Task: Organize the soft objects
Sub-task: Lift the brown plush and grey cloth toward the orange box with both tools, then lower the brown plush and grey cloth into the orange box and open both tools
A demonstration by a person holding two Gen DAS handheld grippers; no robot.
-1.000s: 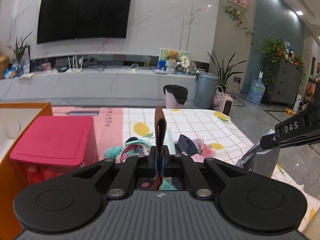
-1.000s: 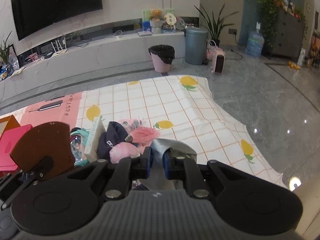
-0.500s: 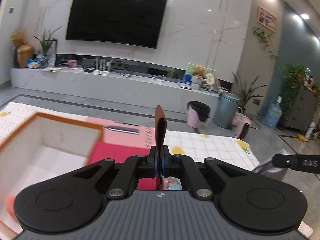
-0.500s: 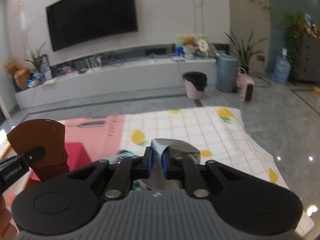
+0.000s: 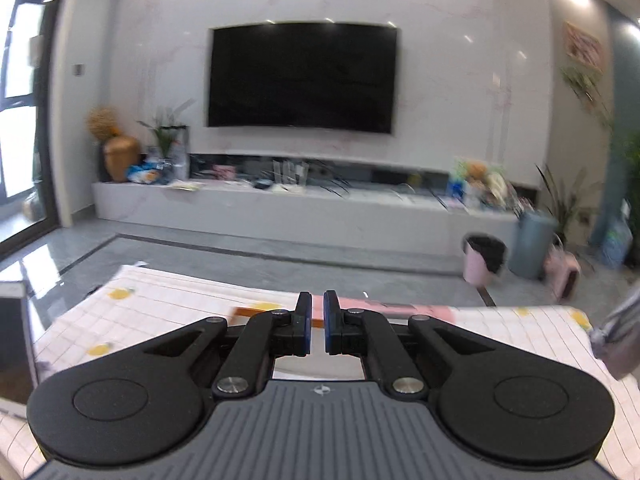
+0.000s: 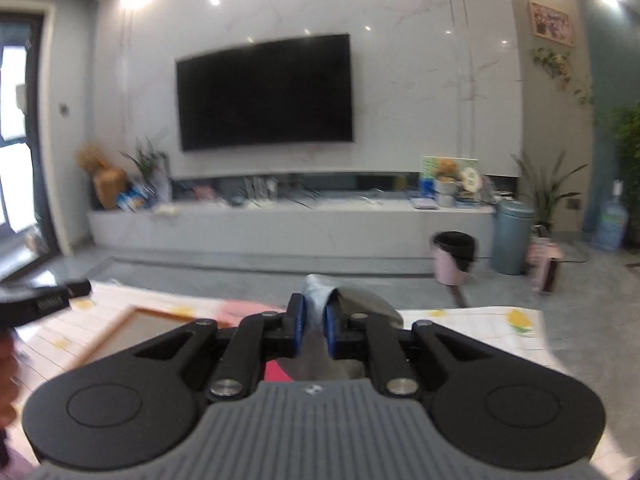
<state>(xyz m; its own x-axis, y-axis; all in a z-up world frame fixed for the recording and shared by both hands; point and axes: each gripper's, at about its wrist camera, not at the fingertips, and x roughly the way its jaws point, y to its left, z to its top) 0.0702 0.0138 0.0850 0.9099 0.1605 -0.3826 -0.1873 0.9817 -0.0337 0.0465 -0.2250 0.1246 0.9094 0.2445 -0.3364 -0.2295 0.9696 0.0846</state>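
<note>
The right gripper pinches a grey soft cloth. The left gripper looks empty, with a small gap between its pads. The orange box waits at ten o'clock. Next: carry the cloth over and drop it in.

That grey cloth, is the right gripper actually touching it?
Touching. The right wrist view shows the grey cloth pinched between the right gripper's blue pads, with no gap on either side.
</note>
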